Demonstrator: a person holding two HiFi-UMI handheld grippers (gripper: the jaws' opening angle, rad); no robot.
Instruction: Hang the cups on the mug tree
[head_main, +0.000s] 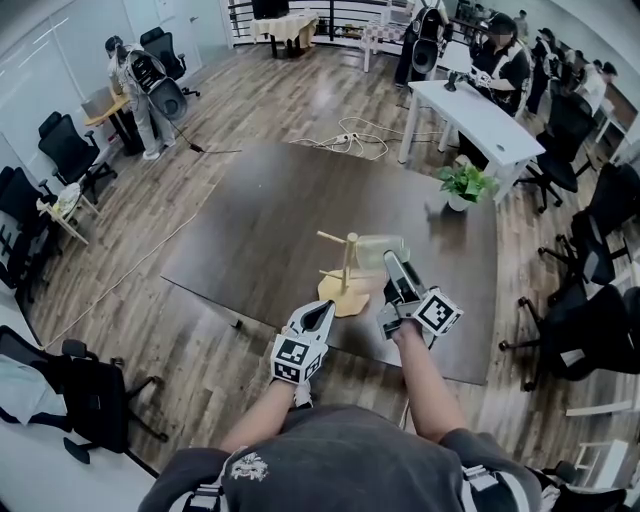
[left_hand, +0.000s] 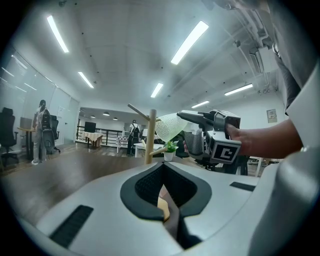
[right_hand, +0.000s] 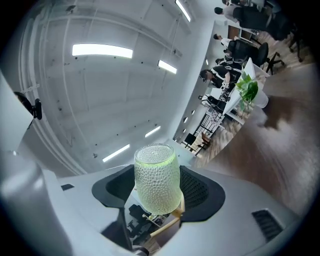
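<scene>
A wooden mug tree (head_main: 347, 262) stands on its round base (head_main: 350, 298) near the front edge of the dark table (head_main: 260, 230). My left gripper (head_main: 321, 311) reaches the base from the left; in the left gripper view its jaws (left_hand: 165, 202) are closed on the pale wooden edge, with the pole (left_hand: 149, 136) rising beyond. My right gripper (head_main: 391, 262) is shut on a pale green dimpled glass cup (head_main: 380, 249), held just right of the pole's top. In the right gripper view the cup (right_hand: 157, 178) fills the jaws and a wooden peg (right_hand: 165, 227) shows just below it.
A small potted plant (head_main: 464, 186) stands at the table's far right. A white desk (head_main: 474, 118) with seated people is behind it. Office chairs (head_main: 585, 330) line the right side, and cables (head_main: 350, 138) lie on the floor past the table.
</scene>
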